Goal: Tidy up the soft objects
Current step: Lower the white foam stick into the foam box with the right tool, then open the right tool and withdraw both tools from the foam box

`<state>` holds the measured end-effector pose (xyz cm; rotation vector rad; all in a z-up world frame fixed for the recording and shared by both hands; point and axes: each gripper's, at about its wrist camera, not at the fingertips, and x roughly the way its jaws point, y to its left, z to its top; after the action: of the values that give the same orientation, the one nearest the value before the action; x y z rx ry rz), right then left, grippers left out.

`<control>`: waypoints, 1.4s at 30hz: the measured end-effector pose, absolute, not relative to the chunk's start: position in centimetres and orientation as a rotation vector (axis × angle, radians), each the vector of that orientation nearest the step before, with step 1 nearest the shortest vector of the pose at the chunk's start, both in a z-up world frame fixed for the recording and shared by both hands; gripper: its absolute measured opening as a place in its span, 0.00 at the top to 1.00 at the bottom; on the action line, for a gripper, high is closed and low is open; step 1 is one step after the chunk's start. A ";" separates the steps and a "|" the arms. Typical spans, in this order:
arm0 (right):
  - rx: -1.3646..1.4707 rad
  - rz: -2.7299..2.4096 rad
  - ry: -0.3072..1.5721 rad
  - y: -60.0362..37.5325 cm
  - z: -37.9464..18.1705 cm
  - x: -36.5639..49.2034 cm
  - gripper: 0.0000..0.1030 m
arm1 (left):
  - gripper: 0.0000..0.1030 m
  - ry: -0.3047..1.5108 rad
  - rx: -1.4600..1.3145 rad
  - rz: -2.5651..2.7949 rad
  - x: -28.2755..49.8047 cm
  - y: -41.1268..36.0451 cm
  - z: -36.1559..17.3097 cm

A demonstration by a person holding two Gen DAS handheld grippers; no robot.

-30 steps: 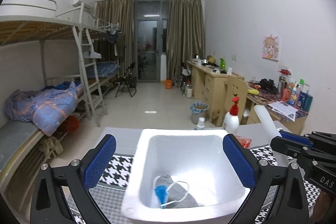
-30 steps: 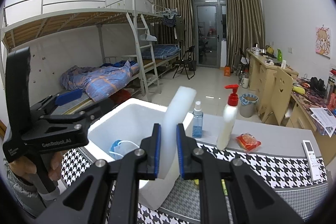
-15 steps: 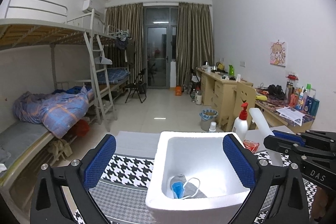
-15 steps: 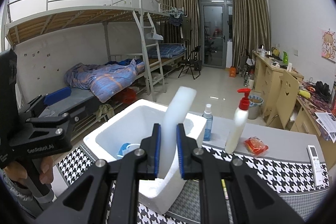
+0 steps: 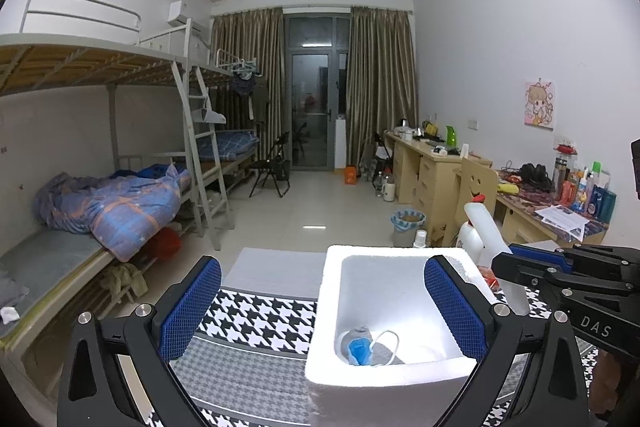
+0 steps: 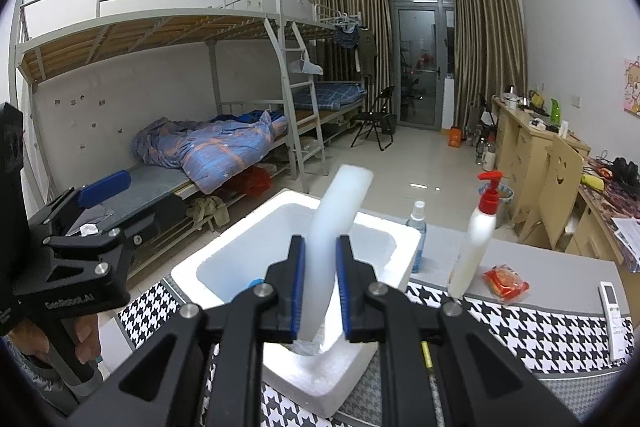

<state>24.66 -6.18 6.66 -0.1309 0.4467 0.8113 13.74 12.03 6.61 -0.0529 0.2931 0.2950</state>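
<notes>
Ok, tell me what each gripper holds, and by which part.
The right gripper pinches the white foam strip near its lower end, the rest curving up over the foam box. The left gripper is open and holds nothing.

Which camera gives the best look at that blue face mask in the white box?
The left wrist view: the face mask lies in plain sight on the foam box floor. In the right wrist view only a blue sliver shows behind the gripper.
</notes>
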 end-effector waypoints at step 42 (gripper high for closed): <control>-0.072 0.775 0.480 -6.6 6.1 26.1 0.31 | 0.01 0.311 -0.072 0.237 13.5 12.5 6.0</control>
<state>26.11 -6.60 6.14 -0.0723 0.4798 0.7749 13.54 12.55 6.03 -0.0716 0.3108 0.2368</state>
